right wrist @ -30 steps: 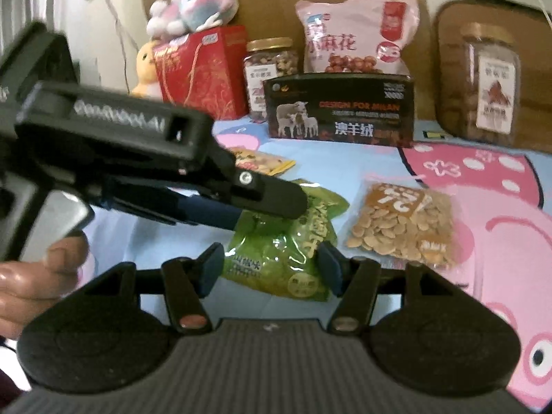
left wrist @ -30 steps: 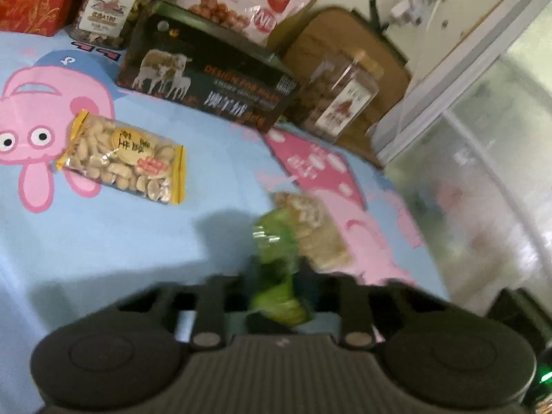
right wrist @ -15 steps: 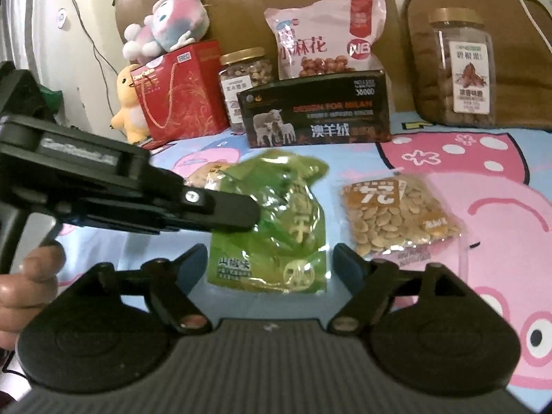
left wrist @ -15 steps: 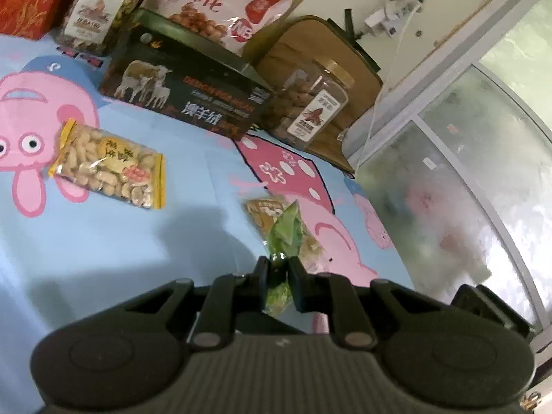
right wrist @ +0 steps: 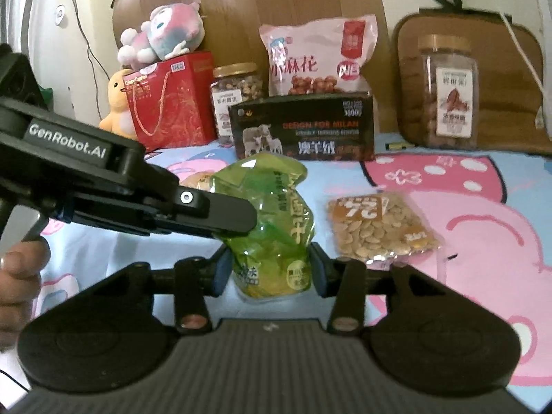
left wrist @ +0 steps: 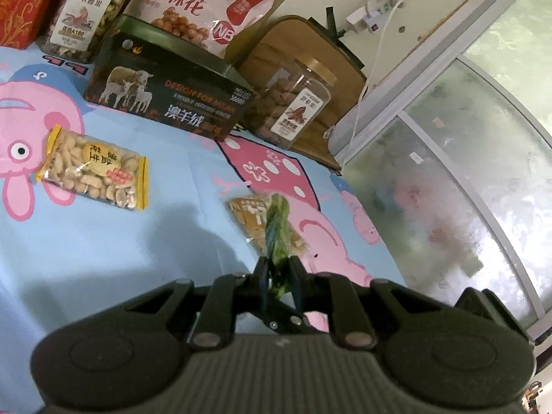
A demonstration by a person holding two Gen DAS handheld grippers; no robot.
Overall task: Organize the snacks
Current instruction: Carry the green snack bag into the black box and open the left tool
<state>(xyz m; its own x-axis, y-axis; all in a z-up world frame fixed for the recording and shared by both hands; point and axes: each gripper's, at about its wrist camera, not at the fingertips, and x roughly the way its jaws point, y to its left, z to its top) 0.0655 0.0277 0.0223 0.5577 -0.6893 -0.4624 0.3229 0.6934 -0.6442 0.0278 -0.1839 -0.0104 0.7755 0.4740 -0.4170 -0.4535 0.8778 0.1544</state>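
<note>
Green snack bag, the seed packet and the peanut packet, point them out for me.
green bag (right wrist: 276,207), right wrist view, crinkled middle of its front.
seed packet (right wrist: 379,231), right wrist view, clear window over the seeds.
peanut packet (left wrist: 93,169), left wrist view, its round yellow label.

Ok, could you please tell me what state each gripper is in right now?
Left gripper: closed on the green snack bag.
Right gripper: fingers have just been closing, now pressing that bag's sides.
</note>
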